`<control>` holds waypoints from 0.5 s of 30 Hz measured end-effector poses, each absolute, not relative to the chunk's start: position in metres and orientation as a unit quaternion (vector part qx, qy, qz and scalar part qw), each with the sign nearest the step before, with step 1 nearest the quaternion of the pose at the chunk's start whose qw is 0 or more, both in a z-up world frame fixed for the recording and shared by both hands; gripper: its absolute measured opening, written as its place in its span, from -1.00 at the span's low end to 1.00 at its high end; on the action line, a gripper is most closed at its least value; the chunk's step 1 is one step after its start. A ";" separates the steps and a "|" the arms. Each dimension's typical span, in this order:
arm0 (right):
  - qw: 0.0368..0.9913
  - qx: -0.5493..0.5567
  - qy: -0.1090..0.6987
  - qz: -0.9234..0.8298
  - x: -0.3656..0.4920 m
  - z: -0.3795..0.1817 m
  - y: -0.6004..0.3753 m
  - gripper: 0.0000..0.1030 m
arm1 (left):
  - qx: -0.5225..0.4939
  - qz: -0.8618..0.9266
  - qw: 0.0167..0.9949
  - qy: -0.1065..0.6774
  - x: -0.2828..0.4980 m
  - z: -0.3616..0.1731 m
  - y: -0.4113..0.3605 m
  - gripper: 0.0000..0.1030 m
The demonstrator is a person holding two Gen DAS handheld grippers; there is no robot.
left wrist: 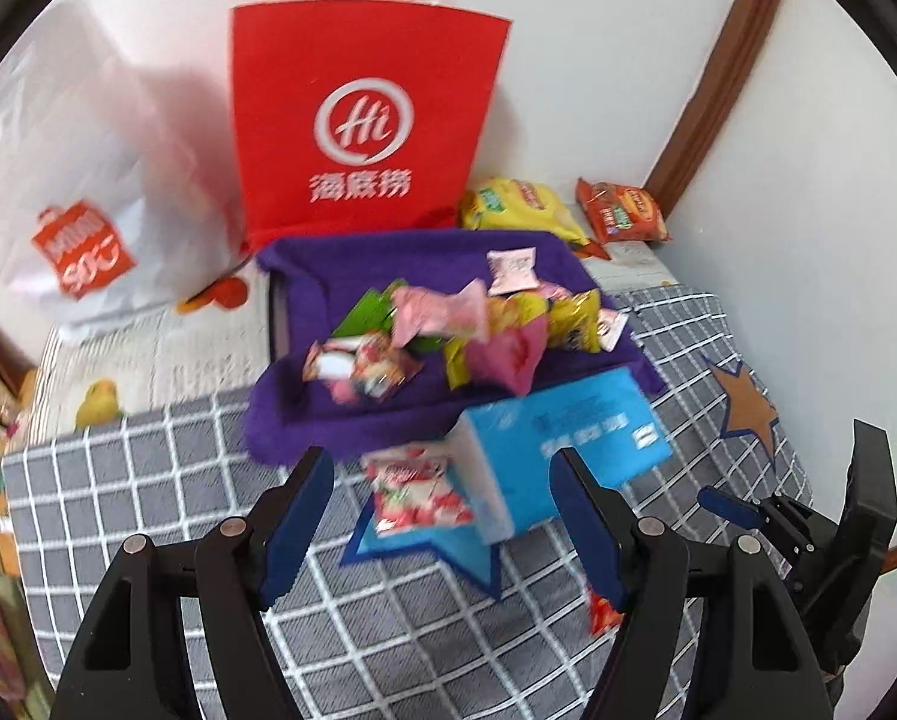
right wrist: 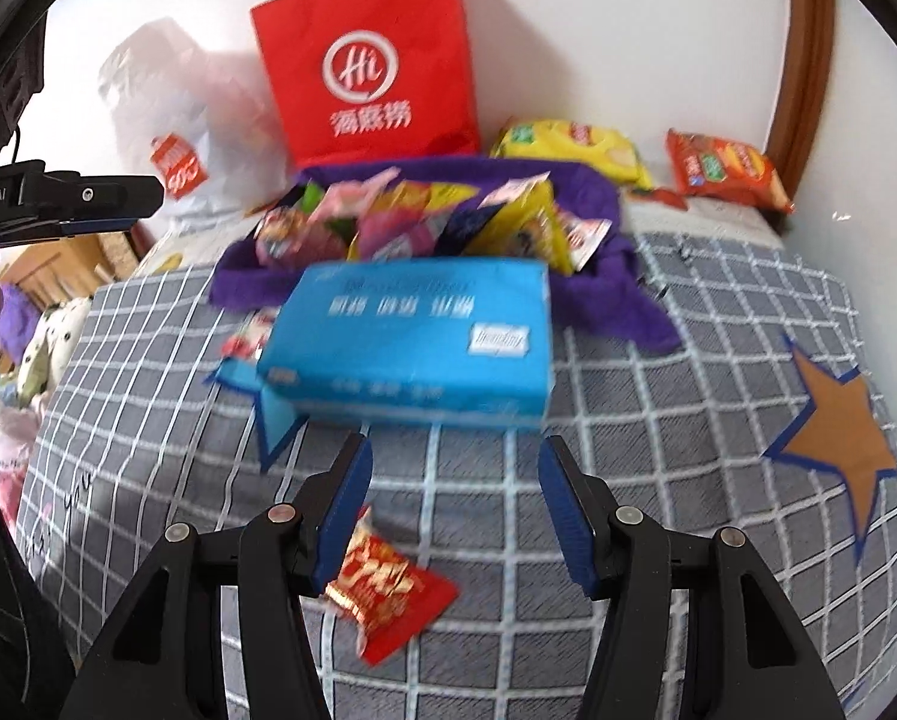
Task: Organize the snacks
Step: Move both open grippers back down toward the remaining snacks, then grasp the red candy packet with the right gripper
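We hold both tools over a bed with a grey checked cover (right wrist: 478, 480), and both stand wide with nothing between the fingers. Most snacks already sit heaped in the purple fabric tray (left wrist: 304, 384) by the red paper bag (left wrist: 358, 114); a blue tissue pack (right wrist: 412, 336) lies just in front of it.

Two strays matter. The red snack packet (right wrist: 388, 600) lies directly under our right tool (right wrist: 454, 480), beside its left finger, its long axis slanting across the fingers' gap. The pink-and-white packet (left wrist: 415, 489) lies straight ahead of our left tool (left wrist: 442, 480), touching the tissue pack's end.

We judge the right tool nearer its packet: it needs to drop almost straight down and shift slightly left. The frames are blurred, so finer alignment is uncertain.
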State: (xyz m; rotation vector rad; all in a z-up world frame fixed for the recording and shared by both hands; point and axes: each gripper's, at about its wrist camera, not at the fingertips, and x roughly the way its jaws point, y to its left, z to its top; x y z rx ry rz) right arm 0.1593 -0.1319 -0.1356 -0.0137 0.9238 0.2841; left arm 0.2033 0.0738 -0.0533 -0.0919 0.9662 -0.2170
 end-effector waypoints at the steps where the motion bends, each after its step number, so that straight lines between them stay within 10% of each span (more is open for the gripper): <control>1: 0.881 -0.003 0.450 0.142 0.157 -0.140 -0.130 0.12 | -0.048 -0.100 0.877 0.467 0.200 -0.057 0.078 0.41; 15: 0.858 -0.099 0.452 0.221 0.119 -0.174 -0.100 0.12 | -0.078 -0.085 0.867 0.485 0.172 -0.089 0.093 0.41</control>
